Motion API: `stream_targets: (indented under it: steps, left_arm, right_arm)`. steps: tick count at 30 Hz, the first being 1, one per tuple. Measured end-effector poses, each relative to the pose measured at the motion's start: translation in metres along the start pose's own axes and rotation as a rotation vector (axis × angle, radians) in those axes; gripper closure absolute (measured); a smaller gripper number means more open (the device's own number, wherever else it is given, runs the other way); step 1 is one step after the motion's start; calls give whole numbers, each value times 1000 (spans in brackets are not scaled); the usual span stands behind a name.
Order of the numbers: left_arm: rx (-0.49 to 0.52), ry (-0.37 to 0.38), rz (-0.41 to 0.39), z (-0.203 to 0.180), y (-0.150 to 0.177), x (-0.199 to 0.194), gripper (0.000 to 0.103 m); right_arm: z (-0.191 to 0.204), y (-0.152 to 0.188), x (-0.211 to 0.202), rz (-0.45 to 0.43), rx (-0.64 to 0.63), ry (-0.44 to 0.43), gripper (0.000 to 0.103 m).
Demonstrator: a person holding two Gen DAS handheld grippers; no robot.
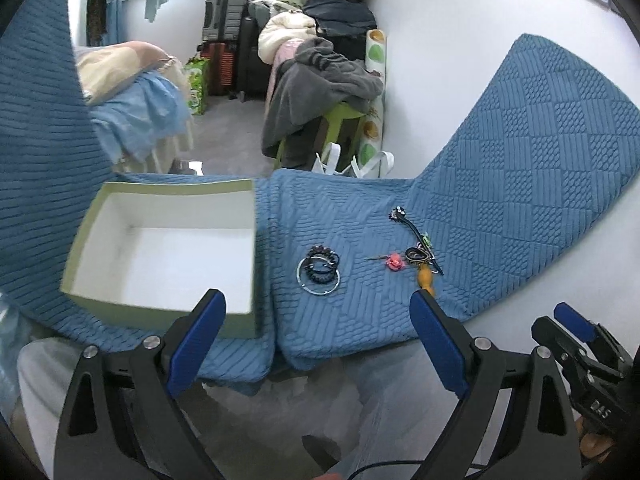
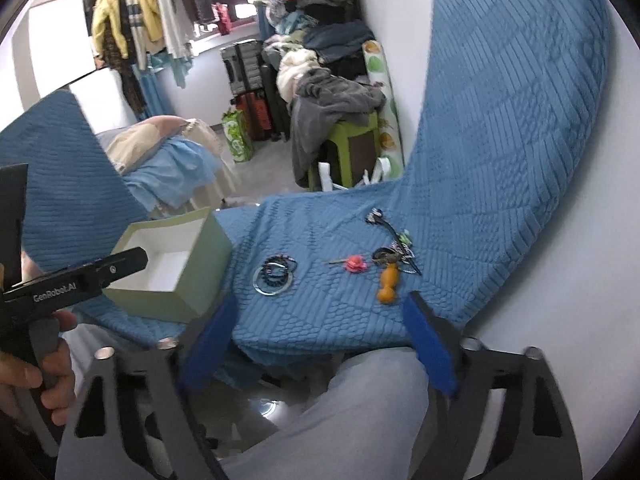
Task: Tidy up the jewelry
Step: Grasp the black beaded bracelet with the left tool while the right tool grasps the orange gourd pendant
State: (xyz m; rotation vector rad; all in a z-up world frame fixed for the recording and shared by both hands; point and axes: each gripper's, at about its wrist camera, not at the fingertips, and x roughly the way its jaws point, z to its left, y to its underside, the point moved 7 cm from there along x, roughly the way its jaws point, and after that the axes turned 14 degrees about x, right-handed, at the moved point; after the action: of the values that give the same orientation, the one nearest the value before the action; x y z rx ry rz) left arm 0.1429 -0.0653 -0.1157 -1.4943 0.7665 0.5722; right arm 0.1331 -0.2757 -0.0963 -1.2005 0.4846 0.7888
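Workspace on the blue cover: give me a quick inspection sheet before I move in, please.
Surface: blue quilted cover, textured, draped over its support.
Job's things: open green box, white inside, nothing in it; stack of bangles to its right; pink flower pin; dark tangled pieces; orange pendant nearest the right tongs.
Clutter: nothing seen on the cover besides the jewelry.
Grippers: left tongs open, holding nothing; right tongs open, holding nothing; both short of the cover's near edge.
Cables: one thin dark cable below the left tongs.
Surroundings: suitcases, piled clothes, green stool, hanging garments.
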Motion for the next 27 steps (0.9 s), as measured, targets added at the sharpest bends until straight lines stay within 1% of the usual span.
stream_targets:
  steps: [1,2,5,6,7,8,14,16,18,22,27]
  left_arm:
    - [4,8,2,-3,-1,8,17]
    - [5,8,7,-5,-1,12,19]
    - [8,22,30,-11,-2,32,28]
    - [12,31,40,-14,-2,39,34]
    - [17,42,50,-18,-1,48,36]
    - [21,43,64,-22,0,56,36]
    - [31,50,102,-33,0,97,43]
    - [32,52,118,-34,2,114,48]
    - [38,46,130,-36,4,130,50]
    - [53,45,169,-38,10,163,64]
    - [76,31,197,-36,14,196,73]
  right_arm:
    - [-5,-1,4,3,6,8,39]
    - [-12,-2,10,12,12,10,45]
    - [-23,-2,26,31,12,20,54]
    - [-26,-3,30,34,11,23,56]
    - [-29,-4,35,38,11,27,60]
    - [-32,-4,41,43,13,30,62]
    - [-55,-8,75,69,24,45,65]
    - [-60,-8,87,82,25,50,68]
    - [-67,-8,99,95,29,54,68]
    - [-77,-9,125,111,43,64,68]
    - [-82,-9,159,152,47,58,67]
